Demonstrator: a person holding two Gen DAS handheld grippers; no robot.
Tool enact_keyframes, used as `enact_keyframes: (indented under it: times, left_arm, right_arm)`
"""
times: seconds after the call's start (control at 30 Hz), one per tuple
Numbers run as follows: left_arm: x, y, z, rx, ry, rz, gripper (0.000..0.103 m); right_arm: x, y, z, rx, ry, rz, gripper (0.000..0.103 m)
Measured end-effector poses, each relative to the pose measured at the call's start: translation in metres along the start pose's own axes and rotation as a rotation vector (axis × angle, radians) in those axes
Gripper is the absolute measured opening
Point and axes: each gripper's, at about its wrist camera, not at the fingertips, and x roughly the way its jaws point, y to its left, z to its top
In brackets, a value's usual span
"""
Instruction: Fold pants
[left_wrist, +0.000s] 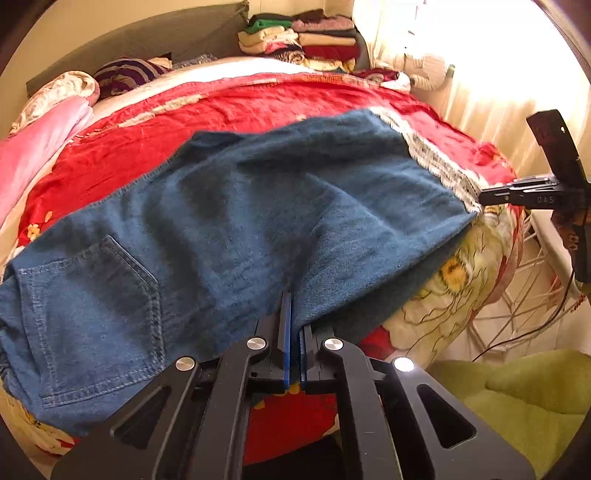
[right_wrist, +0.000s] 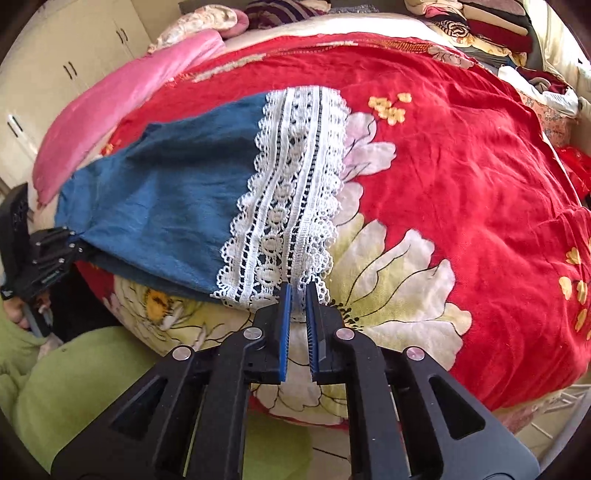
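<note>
Blue denim pants (left_wrist: 258, 206) lie spread across the bed, back pocket at the left, one leg ending in a white lace cuff (right_wrist: 291, 184). At the fabric's near edge, about mid-leg, my left gripper (left_wrist: 294, 299) is shut on the denim. It also shows at the left edge of the right wrist view, the left gripper (right_wrist: 75, 238) pinching the same edge. My right gripper (right_wrist: 299, 290) is shut on the near corner of the lace cuff. From the left wrist view the right gripper (left_wrist: 482, 197) appears at the right, clamped on the lace cuff (left_wrist: 436, 162).
A red floral bedspread (right_wrist: 461, 184) covers the bed. A pink blanket (left_wrist: 33, 147) lies at the far left, and folded clothes (left_wrist: 314, 40) are stacked at the headboard. Green fabric (left_wrist: 517, 398) and a white wire rack (left_wrist: 517, 306) sit beside the bed's near corner.
</note>
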Motion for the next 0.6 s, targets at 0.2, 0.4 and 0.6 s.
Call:
enact_keyframes:
  times: [0.2, 0.4, 0.6]
  left_arm:
    - [-0.001, 0.004, -0.003, -0.017, 0.009, -0.033, 0.018]
    - [-0.033, 0.014, -0.006, -0.034, -0.019, -0.040, 0.052]
    - [-0.083, 0.100, -0.018, -0.317, -0.126, 0.152, 0.066]
  right_arm:
    - [-0.032, 0.012, 0.009, -0.102, -0.103, -0.073, 0.014]
    - [-0.022, 0.069, 0.019, -0.307, -0.135, 0.085, 0.020]
    - [0.022, 0.085, 0.024, -0.341, -0.033, 0.076, 0.027]
